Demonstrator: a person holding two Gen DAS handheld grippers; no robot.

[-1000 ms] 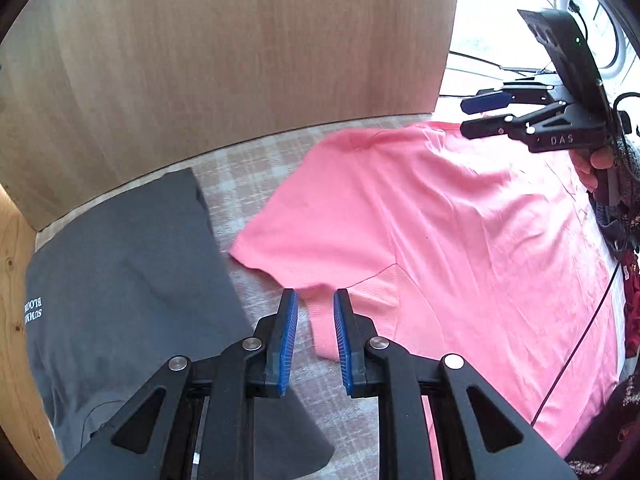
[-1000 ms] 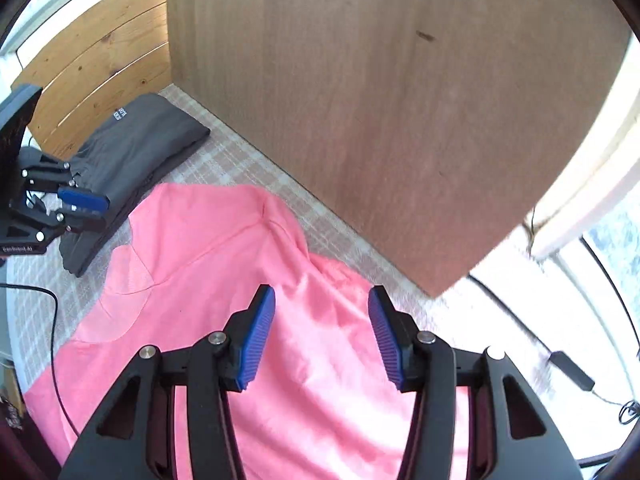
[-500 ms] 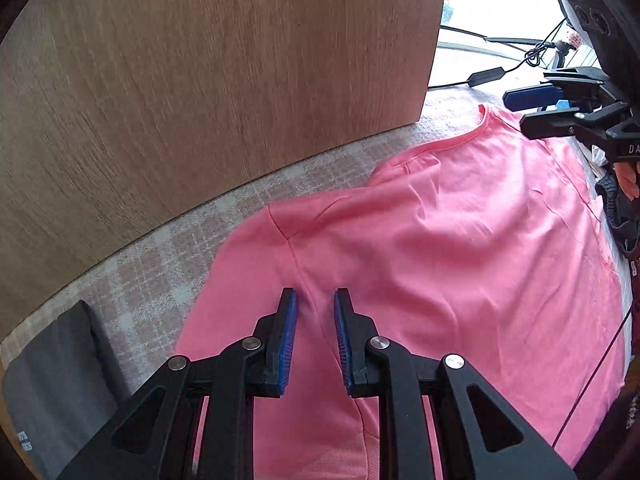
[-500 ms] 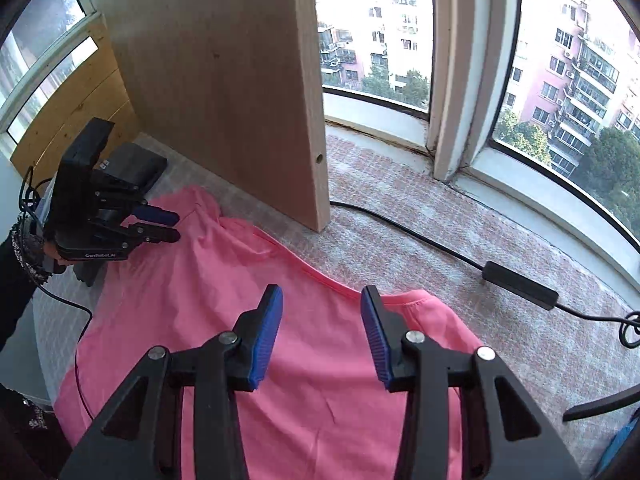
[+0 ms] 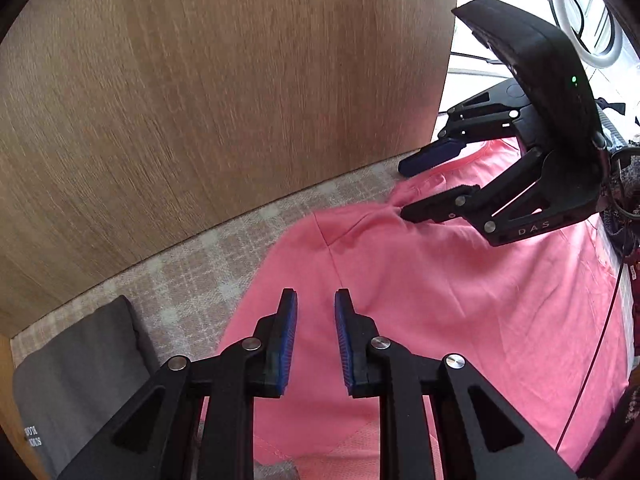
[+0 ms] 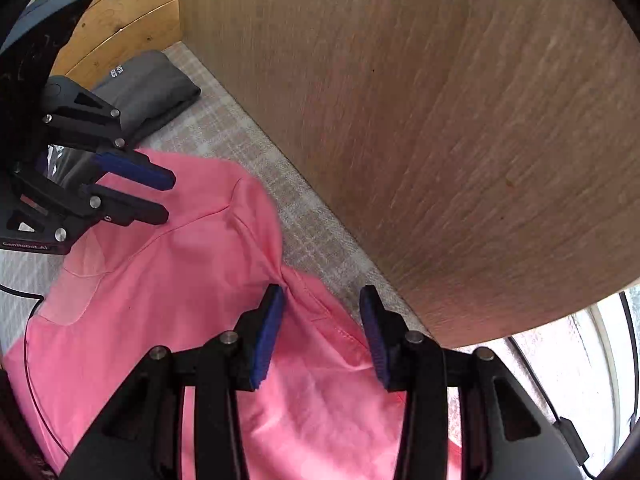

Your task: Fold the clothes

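A pink T-shirt (image 5: 460,300) (image 6: 168,300) lies spread on the checked cloth. My left gripper (image 5: 315,300) hovers open, jaws only narrowly apart, over the shirt's left shoulder area with nothing between its fingers. In the right wrist view the left gripper (image 6: 168,198) hangs above the sleeve. My right gripper (image 6: 322,296) is open wide and low on the far edge near the neckline. A raised ridge of pink fabric touches its left finger (image 6: 268,320). The left wrist view shows the right gripper (image 5: 404,190) straddling that bunched edge.
A folded dark grey garment (image 5: 80,360) (image 6: 148,88) lies to the left by a plank wall. An upright wooden board (image 5: 200,100) (image 6: 440,120) stands close behind the shirt. The checked cloth (image 5: 200,272) runs between them. A black cable with adapter (image 6: 568,428) lies at the right.
The right gripper swung back from facing the window and dropped onto the shirt's far edge, bunching fabric by its left finger. The left gripper stayed over the shirt, still narrowly open.
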